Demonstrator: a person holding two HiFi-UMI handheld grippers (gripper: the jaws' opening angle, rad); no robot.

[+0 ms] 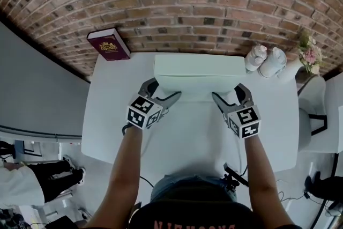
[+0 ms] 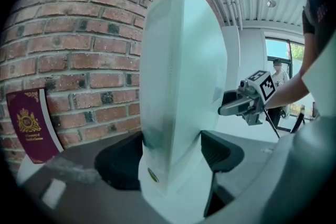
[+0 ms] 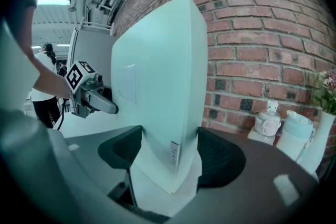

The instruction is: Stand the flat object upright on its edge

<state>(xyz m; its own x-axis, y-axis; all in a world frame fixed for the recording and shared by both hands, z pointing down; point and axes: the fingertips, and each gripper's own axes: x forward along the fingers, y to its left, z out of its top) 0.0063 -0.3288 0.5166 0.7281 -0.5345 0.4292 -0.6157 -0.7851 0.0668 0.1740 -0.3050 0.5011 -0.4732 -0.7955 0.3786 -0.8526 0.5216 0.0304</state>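
Note:
A flat white box [image 1: 198, 75] stands on its long edge near the back of the white table [image 1: 187, 137], broad face toward me. My left gripper [image 1: 165, 91] is shut on its left end, and my right gripper [image 1: 228, 93] is shut on its right end. In the left gripper view the box [image 2: 181, 86] rises tall between the dark pads [image 2: 220, 150], which press both faces. The right gripper view shows the same: the box [image 3: 163, 86] is clamped between the pads [image 3: 223, 157]. I cannot tell whether its lower edge touches the table.
A maroon booklet [image 1: 109, 44] leans against the brick wall at the table's back left. A small white figurine [image 1: 256, 57], a white cup [image 1: 272, 61] and a vase of flowers [image 1: 306, 56] stand at the back right. A white chair [image 1: 313, 110] is beside the table's right side.

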